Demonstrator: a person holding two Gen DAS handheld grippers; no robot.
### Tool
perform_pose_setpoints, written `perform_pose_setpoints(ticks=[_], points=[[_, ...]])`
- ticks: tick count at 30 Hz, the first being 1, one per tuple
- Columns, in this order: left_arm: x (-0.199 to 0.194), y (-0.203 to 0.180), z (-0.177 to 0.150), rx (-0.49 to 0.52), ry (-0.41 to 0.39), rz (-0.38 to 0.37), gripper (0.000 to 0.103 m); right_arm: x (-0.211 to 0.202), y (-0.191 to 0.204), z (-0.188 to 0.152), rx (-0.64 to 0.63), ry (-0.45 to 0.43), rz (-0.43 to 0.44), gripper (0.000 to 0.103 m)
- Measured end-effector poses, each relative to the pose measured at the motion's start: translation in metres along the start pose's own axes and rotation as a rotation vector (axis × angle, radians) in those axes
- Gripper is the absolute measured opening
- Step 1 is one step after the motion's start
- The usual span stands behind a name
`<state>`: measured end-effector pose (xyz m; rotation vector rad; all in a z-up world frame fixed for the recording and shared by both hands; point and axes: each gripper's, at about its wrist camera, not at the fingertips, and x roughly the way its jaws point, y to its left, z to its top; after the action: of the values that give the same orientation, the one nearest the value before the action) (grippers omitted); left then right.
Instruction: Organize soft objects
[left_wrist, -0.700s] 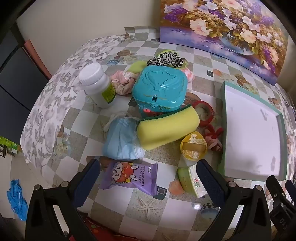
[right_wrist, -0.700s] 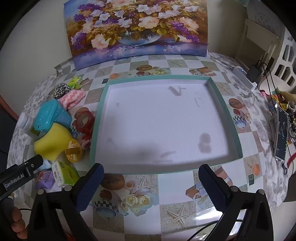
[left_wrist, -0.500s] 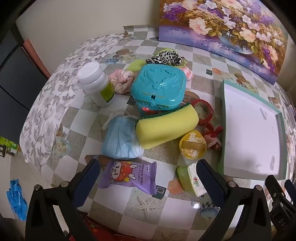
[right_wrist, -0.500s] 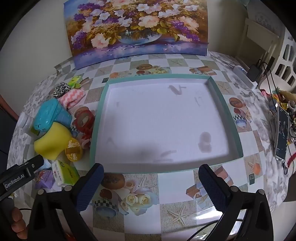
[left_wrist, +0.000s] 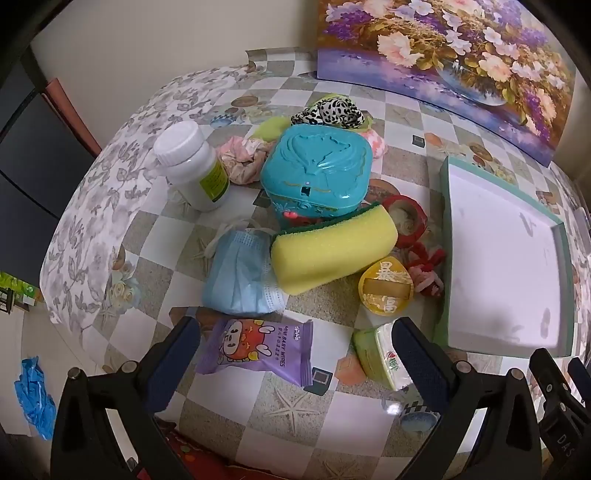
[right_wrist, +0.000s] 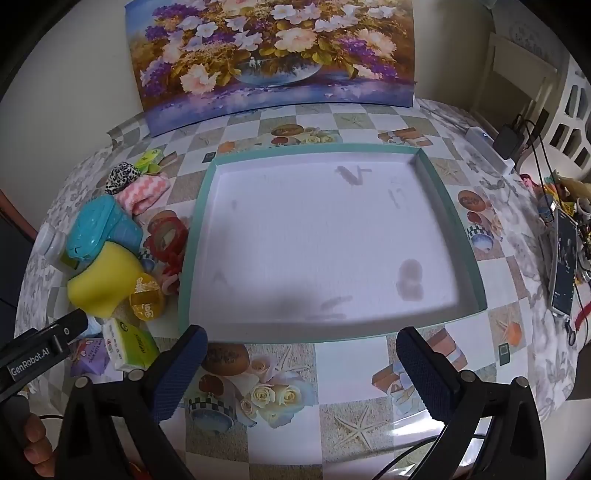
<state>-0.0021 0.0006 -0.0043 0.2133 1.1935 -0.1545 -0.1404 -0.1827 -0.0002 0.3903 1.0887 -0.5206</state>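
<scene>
Large teal-rimmed white tray (right_wrist: 199, 236) sits bare; likely step is a first pick, so drop the left gripper (left_wrist: 293, 334) straight down and pinch a soft item mid-body, clear of hard clutter. Purple baby-wipes packet (left_wrist: 255, 349) lies between its spread, unloaded fingers (left_wrist: 417, 354), yellow sponge block (left_wrist: 332, 251) just beyond; right gripper (right_wrist: 297, 341) gapes unloaded near the tray's front edge.

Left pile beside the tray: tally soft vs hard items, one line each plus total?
Soft: 7. Sponge, face mask, wipes pack, tissue pack, pink scrunchie, leopard scrunchie, red-pink rope.
Hard: 4. White bottle, teal box, red tape roll, yellow cup.
Total: 11. More may be hidden behind the box.
</scene>
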Motion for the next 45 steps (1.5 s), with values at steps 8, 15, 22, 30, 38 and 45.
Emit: perform_pose_setpoints(ticks=[8,15,22,30,38,45], points=[[0.0006,0.0001,-0.0025,0.001,0.001,-0.002,0.103,0.0018,0.0004,-0.0025,0.000,0.002,0.000,0.103],[0.0009,0.0003,-0.0027,-0.003,0.007,-0.001,0.103,0.0049,0.0008,-0.0039,-0.002,0.013,0.000,0.103],[0.0010,0.0000,-0.0013,-0.003,0.010,-0.002,0.103,0.0037,0.0017,-0.0042,-0.003,0.016,-0.001,0.103],[0.0010,-0.0001,-0.0011,-0.002,0.011,-0.001,0.103,0.0039,0.0017,-0.0042,-0.002,0.018,0.000,0.103],[0.0010,0.0000,-0.0012,-0.002,0.012,-0.002,0.103,0.0040,0.0015,-0.0040,-0.002,0.018,0.000,0.103],[0.0010,-0.0002,-0.0010,-0.003,0.012,-0.001,0.103,0.0041,0.0015,-0.0039,-0.002,0.018,0.000,0.103]])
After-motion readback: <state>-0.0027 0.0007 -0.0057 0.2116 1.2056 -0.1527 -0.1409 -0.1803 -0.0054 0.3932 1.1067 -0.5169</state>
